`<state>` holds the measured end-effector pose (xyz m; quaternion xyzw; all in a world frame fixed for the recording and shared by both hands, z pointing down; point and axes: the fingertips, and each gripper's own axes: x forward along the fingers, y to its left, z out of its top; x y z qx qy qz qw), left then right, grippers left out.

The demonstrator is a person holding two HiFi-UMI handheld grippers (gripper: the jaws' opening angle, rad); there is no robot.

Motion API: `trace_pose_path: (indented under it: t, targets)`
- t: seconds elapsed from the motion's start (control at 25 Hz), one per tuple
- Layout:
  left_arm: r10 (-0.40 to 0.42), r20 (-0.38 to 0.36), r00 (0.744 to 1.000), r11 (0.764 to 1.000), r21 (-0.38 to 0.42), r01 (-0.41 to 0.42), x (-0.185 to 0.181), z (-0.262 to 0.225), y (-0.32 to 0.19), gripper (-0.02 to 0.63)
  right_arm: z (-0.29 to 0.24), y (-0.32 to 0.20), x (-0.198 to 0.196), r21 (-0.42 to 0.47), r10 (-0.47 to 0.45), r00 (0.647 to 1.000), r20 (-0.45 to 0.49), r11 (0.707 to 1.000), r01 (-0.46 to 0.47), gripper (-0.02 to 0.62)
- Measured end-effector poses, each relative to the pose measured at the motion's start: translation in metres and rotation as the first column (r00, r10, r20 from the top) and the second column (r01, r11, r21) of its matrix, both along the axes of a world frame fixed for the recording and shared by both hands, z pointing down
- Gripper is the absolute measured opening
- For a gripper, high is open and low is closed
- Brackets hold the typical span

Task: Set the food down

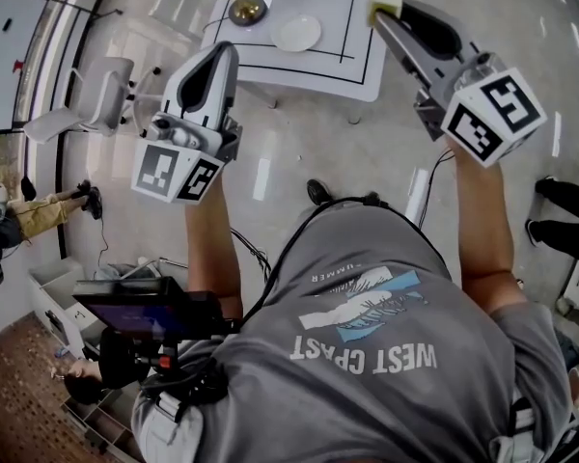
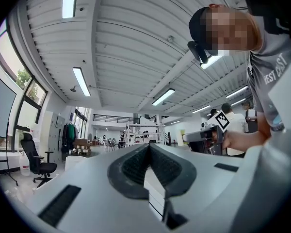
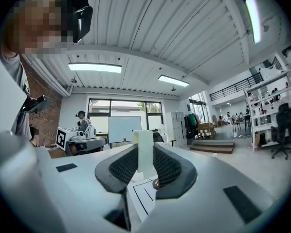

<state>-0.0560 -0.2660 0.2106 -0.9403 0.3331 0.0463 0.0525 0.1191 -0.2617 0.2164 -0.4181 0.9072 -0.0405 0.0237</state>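
My right gripper (image 1: 387,13) is held up over the near right corner of the white table (image 1: 352,73), shut on a pale yellow block of food (image 1: 382,4). In the right gripper view the block (image 3: 145,151) stands upright between the ribbed pads, above the black-lined tabletop (image 3: 141,196). A white plate (image 1: 296,33) and a metal bowl (image 1: 248,9) sit on the table. My left gripper (image 1: 226,52) hovers off the table's near left corner, shut with nothing in it; its tips (image 2: 148,146) meet.
A grey office chair (image 1: 98,95) stands left of the table. A person (image 1: 24,215) is at the far left and another's legs (image 1: 565,215) at the right. A dark screen on a cart (image 1: 145,307) is at lower left.
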Motion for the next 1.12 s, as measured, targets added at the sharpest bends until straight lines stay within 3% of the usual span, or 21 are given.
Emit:
trace_pose_path:
  t: [0.52,0.88,1.12]
  targets:
    - [0.076,-0.034,0.997,0.997,-0.024,-0.076,-0.052,0.019,-0.082,0.008,0.030,-0.080,-0.064,-0.062,0.039,0.999,-0.005,0.997,-0.039,0.089]
    - [0.074,-0.006,0.997,0.995,-0.060,-0.074,-0.032,0.038,-0.112,0.008,0.073,-0.130,-0.061,-0.147,0.019,1.000,-0.004,0.989,-0.020,0.089]
    - [0.014,0.020,1.000,0.993,-0.115,-0.011,-0.012,0.058,-0.133,0.008,0.121,-0.183,-0.061,-0.217,-0.067,0.998,0.020,0.974,0.070,0.089]
